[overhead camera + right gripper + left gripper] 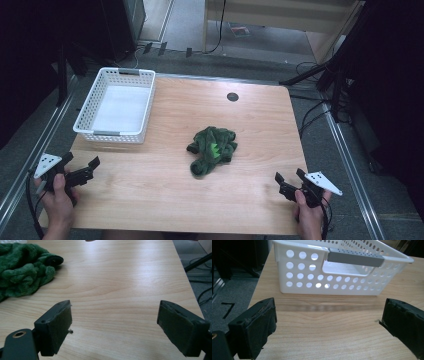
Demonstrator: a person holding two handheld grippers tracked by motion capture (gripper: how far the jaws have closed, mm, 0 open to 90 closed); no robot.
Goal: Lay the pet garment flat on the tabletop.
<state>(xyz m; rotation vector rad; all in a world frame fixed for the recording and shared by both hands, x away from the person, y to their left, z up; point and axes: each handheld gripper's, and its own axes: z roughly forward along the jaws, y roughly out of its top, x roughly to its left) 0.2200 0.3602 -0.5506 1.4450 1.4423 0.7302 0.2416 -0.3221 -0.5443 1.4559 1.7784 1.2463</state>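
A crumpled green plush cloth (212, 149) lies in the middle of the wooden table (165, 200). At the back left stands a white perforated basket (117, 106) with nothing in it. My left gripper (80, 164) hovers at the front left corner, open, with nothing between its jaws; its own view faces the basket's (342, 272) near wall over bare wood. My right gripper (289, 176) is at the front right, open too, with bare table between its jaws. In the right gripper view the green cloth (23, 267) lies at the upper left, well beyond the jaws.
A small dark round grommet (232, 97) is set into the table near its back edge. Metal rails run along both sides of the table, and cables lie on the floor at the right. Bare wood stretches between the two grippers.
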